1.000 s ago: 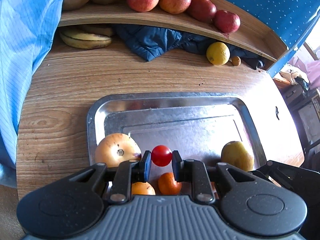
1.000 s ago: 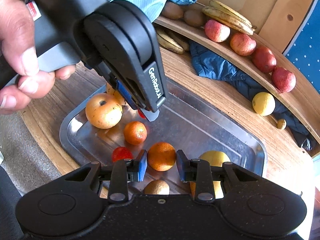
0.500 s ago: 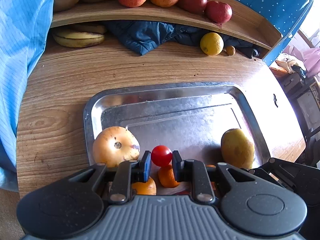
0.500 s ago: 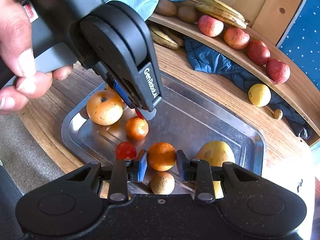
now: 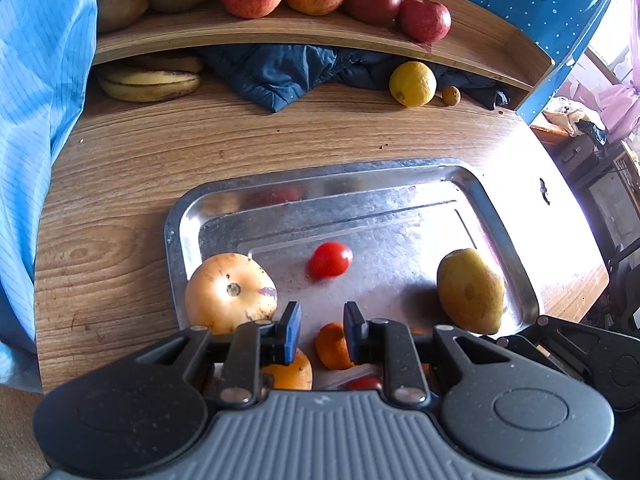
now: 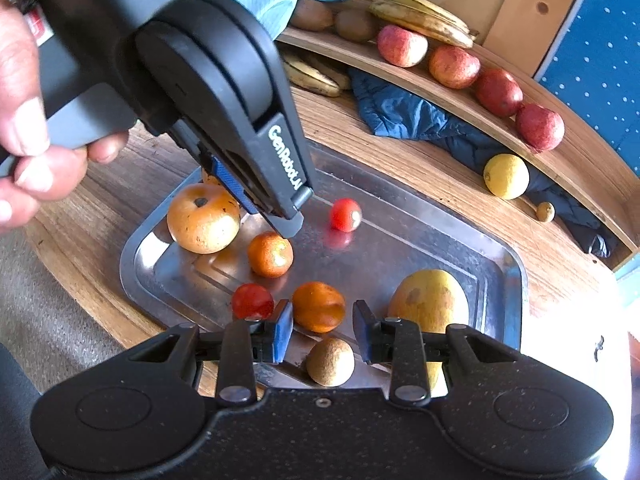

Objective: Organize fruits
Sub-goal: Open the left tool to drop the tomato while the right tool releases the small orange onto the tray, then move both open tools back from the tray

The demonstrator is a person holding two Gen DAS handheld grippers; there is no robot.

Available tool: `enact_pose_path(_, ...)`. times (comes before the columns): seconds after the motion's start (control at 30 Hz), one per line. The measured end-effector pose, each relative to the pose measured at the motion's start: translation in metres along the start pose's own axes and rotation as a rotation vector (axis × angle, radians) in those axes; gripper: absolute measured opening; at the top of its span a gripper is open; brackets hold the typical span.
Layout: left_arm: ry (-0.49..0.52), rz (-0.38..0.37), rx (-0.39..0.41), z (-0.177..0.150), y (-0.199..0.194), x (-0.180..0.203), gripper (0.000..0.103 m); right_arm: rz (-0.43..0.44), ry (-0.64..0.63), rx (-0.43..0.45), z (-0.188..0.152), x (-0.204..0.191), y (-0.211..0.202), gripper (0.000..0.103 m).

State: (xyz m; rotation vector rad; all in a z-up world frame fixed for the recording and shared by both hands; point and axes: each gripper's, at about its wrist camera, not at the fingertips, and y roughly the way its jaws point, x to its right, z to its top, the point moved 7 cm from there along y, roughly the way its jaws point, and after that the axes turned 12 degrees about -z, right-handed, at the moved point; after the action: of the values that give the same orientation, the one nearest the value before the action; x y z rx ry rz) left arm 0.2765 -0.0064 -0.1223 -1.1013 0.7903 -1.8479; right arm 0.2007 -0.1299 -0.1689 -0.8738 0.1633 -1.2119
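Left gripper (image 5: 321, 326) jaws gape empty; the glossy round cherry tomato (image 5: 329, 259) sits at twelve o'clock on the dented steel tray (image 5: 400, 168); right gripper (image 6: 322, 330) jaws spread, empty

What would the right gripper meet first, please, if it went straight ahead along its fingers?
Most likely the orange, which lies just ahead of the open right gripper on the metal tray; depth is uncertain.

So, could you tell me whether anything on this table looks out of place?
Yes: a rumpled dark blue jacket is stuffed under the wooden shelf among the fruit, beside a yellow lemon and bananas. It is the only non-fruit item there.
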Motion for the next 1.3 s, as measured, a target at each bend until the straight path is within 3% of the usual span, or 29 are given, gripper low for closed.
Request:
enact_pose_path(0.17, 0.012, -0.009, 0.002, 0.0, -0.004, 0.003, 0.031, -0.008, 0.039, 0.005, 0.001, 0.004, -0.007, 0.045)
enact_pose_path(0.33, 0.037, -0.026, 0.013, 0.001, -0.014, 0.007, 0.049, -0.013, 0.077, 0.011, 0.001, 0.007, -0.016, 0.06)
enact_pose_path(0.5, 0.071, -0.038, 0.021, -0.001, -0.026, 0.011, 0.065, -0.009, 0.114, 0.006, 0.001, 0.01, -0.023, 0.083)
enact_pose_path(0.6, 0.099, -0.035, 0.025, -0.005, -0.033, 0.011, 0.08, -0.014, 0.13, -0.002, -0.001, 0.012, -0.027, 0.09)
enact_pose_path(0.7, 0.132, -0.027, 0.035, -0.009, -0.041, 0.008, 0.088, -0.014, 0.148, -0.011, -0.003, 0.013, -0.029, 0.098)
enact_pose_path(0.8, 0.148, -0.029, 0.032, -0.015, -0.047, 0.004, 0.098, -0.017, 0.16, -0.024, -0.007, 0.014, -0.032, 0.099)
enact_pose_path(1.3, 0.291, 0.004, -0.086, -0.052, -0.051, -0.012, 0.102, -0.092, 0.174, -0.173, -0.027, 0.031, -0.028, 0.102)
